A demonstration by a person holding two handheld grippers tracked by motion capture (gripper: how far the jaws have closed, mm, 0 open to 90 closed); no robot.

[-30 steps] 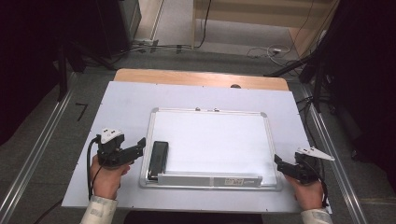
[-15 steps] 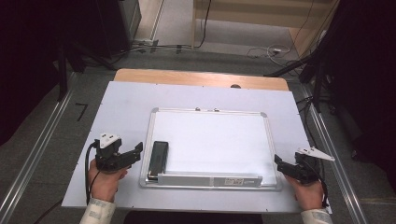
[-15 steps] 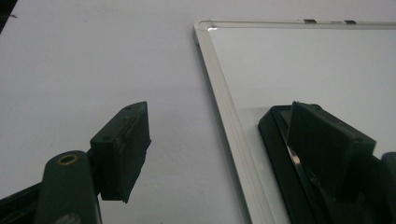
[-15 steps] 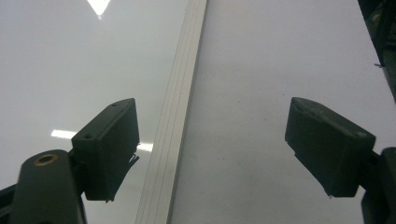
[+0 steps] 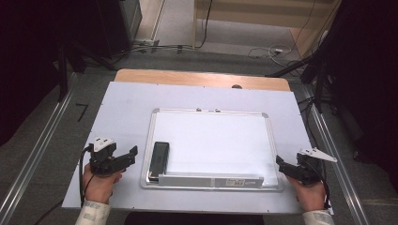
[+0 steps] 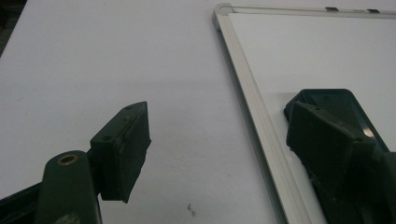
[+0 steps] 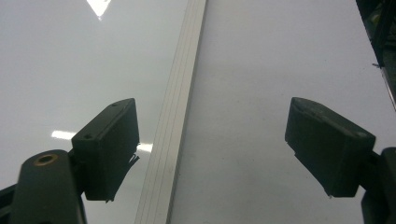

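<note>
Left hand-held gripper (image 5: pixel 133 153), released, beside the eraser (image 5: pixel 158 160): straddle its narrow sides squarely; right hand-held gripper (image 5: pixel 280 164) released.

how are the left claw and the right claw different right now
The left claw sits beside the whiteboard's left edge, near the black eraser; the right claw sits at its right edge, with no loose object nearby. The right one carries a grey plate pointing outward. Both are open, holding nothing, over the white table cover.

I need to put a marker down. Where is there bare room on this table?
Free: the white mat left of the whiteboard, the strip behind it, and the board's middle. Crowded: the front left corner, with the black eraser and the left hand-held gripper.
</note>
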